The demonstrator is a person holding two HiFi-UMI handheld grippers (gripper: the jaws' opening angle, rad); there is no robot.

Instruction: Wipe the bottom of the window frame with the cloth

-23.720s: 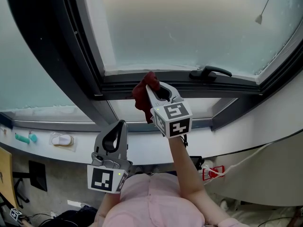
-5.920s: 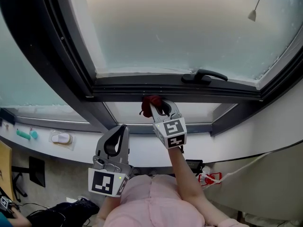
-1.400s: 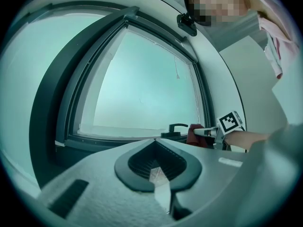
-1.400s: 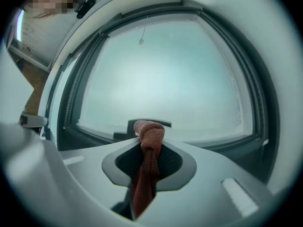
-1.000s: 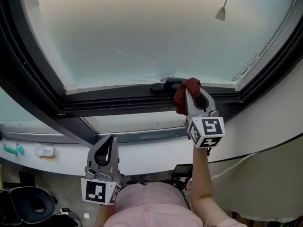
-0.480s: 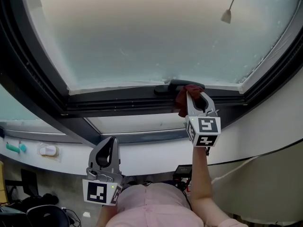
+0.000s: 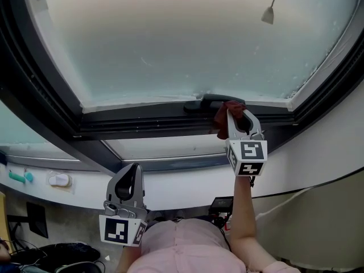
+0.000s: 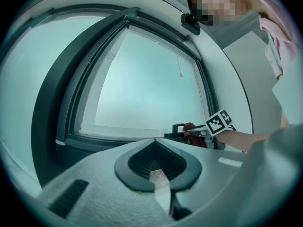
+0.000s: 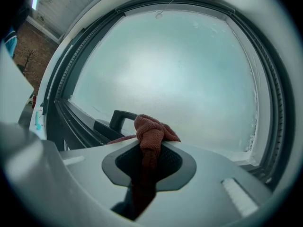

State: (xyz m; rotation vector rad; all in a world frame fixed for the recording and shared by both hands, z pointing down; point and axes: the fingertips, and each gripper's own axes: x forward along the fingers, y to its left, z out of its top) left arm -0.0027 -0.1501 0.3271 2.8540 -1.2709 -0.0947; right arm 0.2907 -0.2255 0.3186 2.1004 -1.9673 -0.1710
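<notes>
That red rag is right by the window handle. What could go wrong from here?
The cloth bunched in the right gripper sits close to the black handle, so it might snag there or nudge it. Only a small wad sticks out past the jaws, so the hard gripper might scrape the dark frame.

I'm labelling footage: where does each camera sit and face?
Head view: on the head, down at the dark window frame; left tongs, right tongs, pink shirt show.
Left gripper view: on left tongs, toward the frame; shut empty jaws.
Right gripper view: on right tongs, toward frosted glass; jaws clamp red knitted cloth.
All share the black window handle.
</notes>
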